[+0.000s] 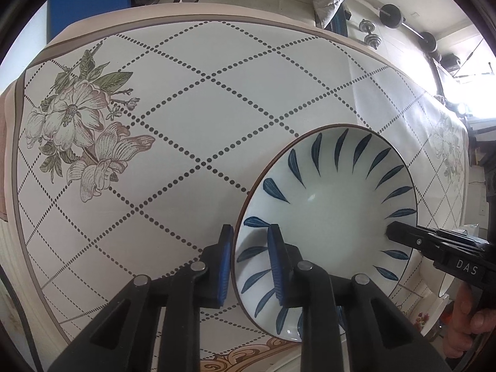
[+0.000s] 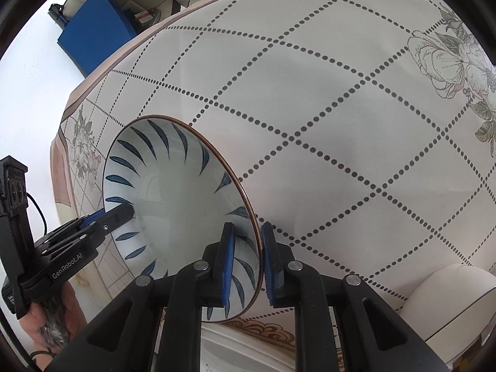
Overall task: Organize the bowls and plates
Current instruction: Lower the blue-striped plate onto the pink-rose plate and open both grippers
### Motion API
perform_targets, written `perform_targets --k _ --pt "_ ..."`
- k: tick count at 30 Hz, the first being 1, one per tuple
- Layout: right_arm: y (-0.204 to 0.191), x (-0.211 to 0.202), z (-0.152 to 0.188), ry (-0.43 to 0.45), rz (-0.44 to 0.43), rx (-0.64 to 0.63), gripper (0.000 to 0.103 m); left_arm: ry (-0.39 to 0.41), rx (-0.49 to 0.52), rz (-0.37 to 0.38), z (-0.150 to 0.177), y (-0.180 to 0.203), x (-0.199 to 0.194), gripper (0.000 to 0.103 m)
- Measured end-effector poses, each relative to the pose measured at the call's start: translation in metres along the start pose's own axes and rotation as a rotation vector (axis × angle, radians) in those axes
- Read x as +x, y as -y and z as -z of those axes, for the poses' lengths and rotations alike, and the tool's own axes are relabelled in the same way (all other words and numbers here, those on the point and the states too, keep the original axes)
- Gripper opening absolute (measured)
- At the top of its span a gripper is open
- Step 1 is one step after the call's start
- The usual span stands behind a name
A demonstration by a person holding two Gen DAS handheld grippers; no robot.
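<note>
- Above a tablecloth [image 1: 173, 117] printed with dotted diamonds and flowers, a white bowl [image 1: 328, 204] painted with blue leaf strokes is held by two handheld tongs at once.
- Left gripper [image 1: 251, 266]: seen from its own camera, its blue pads sit narrowly apart astride the bowl's rim at about 8 o'clock, one pad outside the wall and one inside, clamped on the porcelain.
- Right gripper [image 2: 246, 263]: its pads straddle the opposite rim, at roughly 4 o'clock of the bowl [image 2: 173, 204] in its own view, likewise closed on the wall with only the bowl's thickness between them.
- Each tool shows in the other's camera: the right gripper [image 1: 390, 232] enters at 3 o'clock of the left view, a hand [image 1: 465, 319] behind it; the left gripper [image 2: 127, 212] reaches in at 9 o'clock of the right view.
- Bowl position: low in both views, tilted in the right view, its brown rim edge clear against the cloth [image 2: 325, 108].
- Another piece of white crockery [image 2: 446, 300] lies at 4 o'clock in the right view, well apart from the bowl.
- Dumbbells [image 1: 393, 15] lie beyond the table at 1 o'clock in the left view.
</note>
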State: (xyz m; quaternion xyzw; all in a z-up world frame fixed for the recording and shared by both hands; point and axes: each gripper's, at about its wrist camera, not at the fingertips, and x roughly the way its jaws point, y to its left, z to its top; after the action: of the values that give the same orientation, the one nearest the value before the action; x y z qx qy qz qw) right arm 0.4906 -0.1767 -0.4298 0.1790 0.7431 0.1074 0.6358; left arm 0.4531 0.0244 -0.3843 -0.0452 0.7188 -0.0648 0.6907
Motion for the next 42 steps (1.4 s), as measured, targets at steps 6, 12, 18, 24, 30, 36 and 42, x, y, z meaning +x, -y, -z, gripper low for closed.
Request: perform_targets --k 6,12,18,24,30,36,42 --pt "-0.002 -0.013 0.007 0.03 -0.016 -0.002 0.014 0.026 0.0 -0.004 0.01 0.001 -0.013 0.02" --pt "0.001 -0.037 0.018 0.067 -0.031 -0.008 0.014 0.074 0.018 0.002 0.025 0.006 -0.04 0.02" --pt "0.0 -0.07 0.046 0.107 -0.051 -0.028 0.014 0.116 0.049 0.009 0.046 0.011 -0.07 0.02" --pt "0.001 -0.098 0.09 0.14 -0.067 -0.041 0.013 0.141 0.084 0.018 0.08 0.024 -0.096 0.02" --pt "0.012 -0.113 0.14 0.161 -0.073 -0.037 0.013 0.147 0.122 0.011 0.112 0.043 -0.103 0.02" --pt "0.023 -0.106 0.188 0.15 -0.06 -0.036 0.013 0.111 0.143 0.011 0.148 0.046 -0.089 0.02" --pt "0.039 -0.08 0.222 0.118 -0.053 -0.011 0.013 0.047 0.148 0.007 0.175 0.044 -0.059 0.02"
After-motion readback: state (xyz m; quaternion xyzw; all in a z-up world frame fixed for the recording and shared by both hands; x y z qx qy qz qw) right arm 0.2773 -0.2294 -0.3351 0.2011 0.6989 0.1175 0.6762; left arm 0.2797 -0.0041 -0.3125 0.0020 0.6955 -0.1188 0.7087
